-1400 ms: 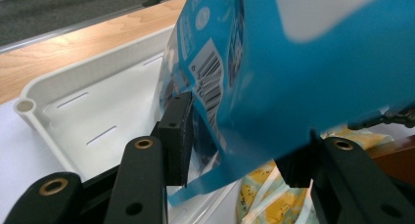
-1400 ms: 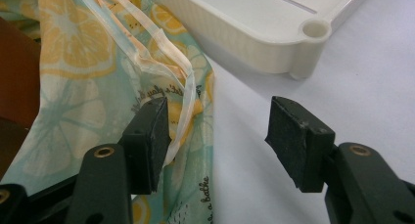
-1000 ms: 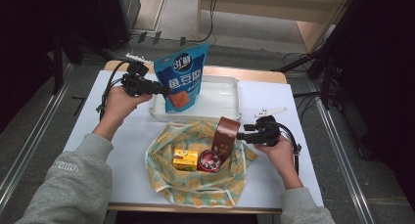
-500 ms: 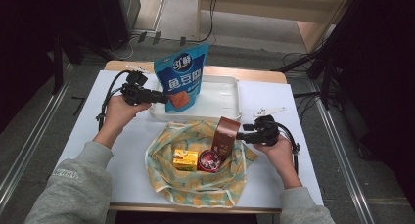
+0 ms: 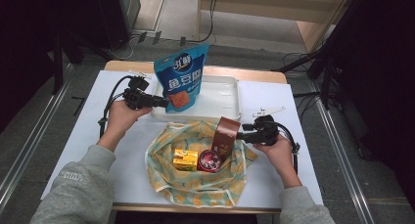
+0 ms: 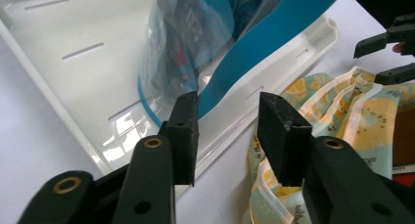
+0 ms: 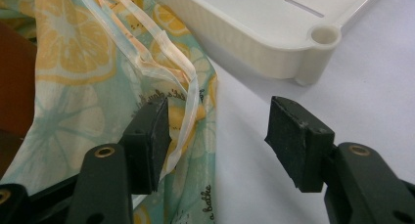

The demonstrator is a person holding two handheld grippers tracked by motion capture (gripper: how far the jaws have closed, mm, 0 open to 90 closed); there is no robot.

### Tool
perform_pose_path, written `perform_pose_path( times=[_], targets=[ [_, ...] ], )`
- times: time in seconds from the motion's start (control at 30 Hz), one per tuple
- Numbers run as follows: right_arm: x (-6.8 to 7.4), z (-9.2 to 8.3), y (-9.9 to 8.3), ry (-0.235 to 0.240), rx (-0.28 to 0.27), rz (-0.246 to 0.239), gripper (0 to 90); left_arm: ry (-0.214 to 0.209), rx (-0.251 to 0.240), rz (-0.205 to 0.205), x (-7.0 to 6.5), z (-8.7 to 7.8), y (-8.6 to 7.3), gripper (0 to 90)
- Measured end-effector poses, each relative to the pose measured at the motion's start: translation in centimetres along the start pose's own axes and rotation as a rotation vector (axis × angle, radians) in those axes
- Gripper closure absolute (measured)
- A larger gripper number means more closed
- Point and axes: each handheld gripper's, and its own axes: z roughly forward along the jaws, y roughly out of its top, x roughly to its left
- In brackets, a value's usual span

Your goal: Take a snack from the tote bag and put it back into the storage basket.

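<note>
Setting: a recording lab or studio, not a home. A small desk [image 5: 73, 136] with a white top and a wooden edge stands alone on a grey floor [image 5: 171, 18]. Black cables [image 5: 208, 13] run across the floor beyond the desk's far edge, with plugs near its far left corner. Dark stand legs [image 5: 313, 62] are planted off the far right corner. Metal rails [image 5: 29, 145] run along both sides of the desk. A pale wooden frame [image 5: 274, 1] stands behind. Surroundings are dark; only the desk is lit.
</note>
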Motion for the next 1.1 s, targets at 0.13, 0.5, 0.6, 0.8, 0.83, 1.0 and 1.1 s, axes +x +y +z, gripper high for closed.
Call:
perform_pose_path(
  times=[0.13, 0.5, 0.6, 0.8, 0.83, 1.0, 1.1],
  targets=[
    [0.0, 0.0, 0.0, -0.001, 0.001, -0.001, 42.6, 0.011, -0.016, -0.006, 0.1, 0.2, 0.0, 71.2],
    [0.0, 0.0, 0.0, 0.000, 0.001, -0.001, 42.7, 0.032, -0.046, -0.032, 0.4, 0.6, 0.1, 84.1],
    [0.1, 0.0, 0.0, -0.001, 0.000, -0.002, 42.7, 0.053, -0.058, -0.031, 0.3, 0.6, 0.1, 86.1],
    [0.0, 0.0, 0.0, -0.001, 0.000, -0.001, 42.7, 0.033, -0.070, -0.054, 0.5, 0.9, 0.3, 88.0],
    [0.1, 0.0, 0.0, -0.001, 0.000, -0.001, 42.7, 0.037, -0.072, -0.052, 0.5, 1.0, 0.4, 88.0],
    [0.0, 0.0, 0.0, -0.001, -0.001, -0.001, 42.8, 0.028, -0.089, -0.070, 0.7, 1.3, 0.6, 88.8],
    [0.1, 0.0, 0.0, 0.000, -0.001, -0.003, 42.9, 0.027, -0.102, -0.078, 0.8, 1.5, 0.7, 89.4]
  ],
)
